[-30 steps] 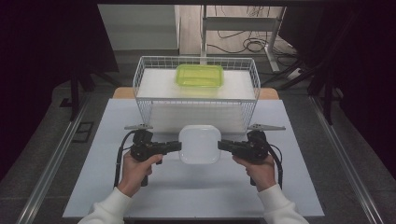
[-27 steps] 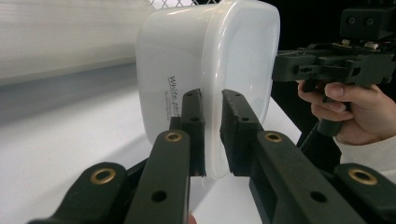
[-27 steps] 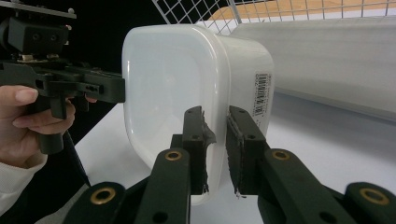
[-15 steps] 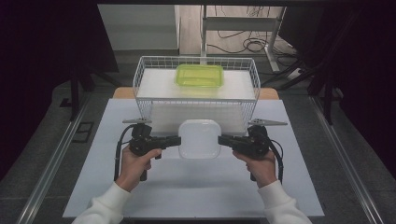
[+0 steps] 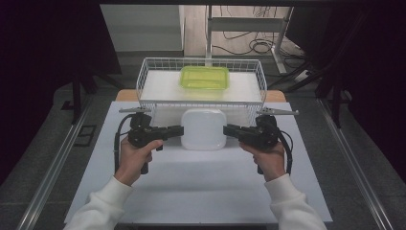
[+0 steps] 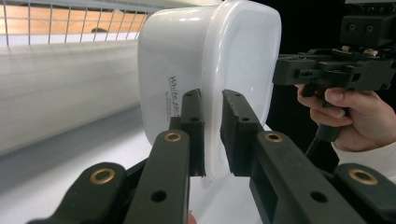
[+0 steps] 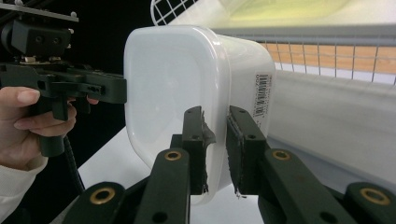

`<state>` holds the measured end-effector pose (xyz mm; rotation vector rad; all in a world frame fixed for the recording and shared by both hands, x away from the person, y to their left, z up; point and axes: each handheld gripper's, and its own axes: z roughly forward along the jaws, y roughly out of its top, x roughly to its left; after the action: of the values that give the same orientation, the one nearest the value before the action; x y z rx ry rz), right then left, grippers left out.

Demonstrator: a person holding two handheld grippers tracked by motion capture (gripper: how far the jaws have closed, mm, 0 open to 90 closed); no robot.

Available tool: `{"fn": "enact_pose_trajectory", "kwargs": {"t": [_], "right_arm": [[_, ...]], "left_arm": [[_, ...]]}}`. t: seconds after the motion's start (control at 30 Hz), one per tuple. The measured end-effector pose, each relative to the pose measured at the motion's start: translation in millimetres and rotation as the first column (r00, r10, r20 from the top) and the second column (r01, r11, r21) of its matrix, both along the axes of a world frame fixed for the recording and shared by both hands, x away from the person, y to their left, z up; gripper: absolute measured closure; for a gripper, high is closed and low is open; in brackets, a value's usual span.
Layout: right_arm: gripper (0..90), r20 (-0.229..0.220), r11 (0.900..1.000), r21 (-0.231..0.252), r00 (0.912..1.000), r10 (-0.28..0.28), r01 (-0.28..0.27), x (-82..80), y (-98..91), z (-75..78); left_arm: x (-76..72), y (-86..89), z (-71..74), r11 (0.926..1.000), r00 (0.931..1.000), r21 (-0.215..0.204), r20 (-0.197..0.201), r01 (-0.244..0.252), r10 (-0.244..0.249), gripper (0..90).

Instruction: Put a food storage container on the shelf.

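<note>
You hold a white tub between both grippers, just in front of the wire basket.

High view: the tub [image 5: 204, 128] hangs over the worktop [image 5: 201, 187], your left gripper [image 5: 178, 131] and right gripper [image 5: 228, 130] at its sides; a green box [image 5: 204, 77] lies in the basket [image 5: 152, 67].
Left gripper view: jaws clenched on the tub's rim.
Right gripper view: jaws clamp the opposite rim.

A white box [image 5: 204, 128] sat between two black grippers. The left gripper [image 5: 178, 131] touched its left side, and the right gripper [image 5: 228, 130] touched its right side. Just behind stood a wire basket [image 5: 152, 98] with a green box [image 5: 204, 77] inside.
</note>
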<state>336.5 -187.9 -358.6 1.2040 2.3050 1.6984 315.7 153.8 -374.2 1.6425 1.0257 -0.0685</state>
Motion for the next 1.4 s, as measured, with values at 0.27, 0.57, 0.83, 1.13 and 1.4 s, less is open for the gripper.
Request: {"fn": "enact_pose_trajectory", "kwargs": {"t": [0.27,0.57,0.83,1.13,1.4], "right_arm": [[76.9,0.016,0.9999,0.012,0.9999,-0.005,0.005,5.1,0.2,10.4],[76.9,0.038,0.9997,0.023,0.9993,-0.007,0.006,8.6,-1.1,25.1],[77.0,0.056,0.9992,0.04,0.9984,-0.01,0.008,14.9,-0.6,40.9],[77.0,0.061,0.999,0.043,0.9981,-0.011,0.008,23.6,1.1,51.8],[77.0,0.064,0.9991,0.041,0.9979,-0.01,0.008,28.6,1.9,59.2]], "left_arm": [[6.0,-0.1,13.5,1.0,0.9998,0.007,0.019,0.0,0.0,79.7],[11.5,-0.1,29.5,1.0,0.9991,-0.001,0.042,0.0,0.0,79.6],[19.8,1.2,47.5,1.0,0.9983,-0.002,0.058,-0.006,0.006,79.5],[26.9,3.1,57.9,0.9999,0.9979,-0.009,0.065,-0.009,0.01,79.6],[32.4,3.7,64.8,0.9999,0.9975,-0.013,0.07,-0.011,0.012,79.6]]}}
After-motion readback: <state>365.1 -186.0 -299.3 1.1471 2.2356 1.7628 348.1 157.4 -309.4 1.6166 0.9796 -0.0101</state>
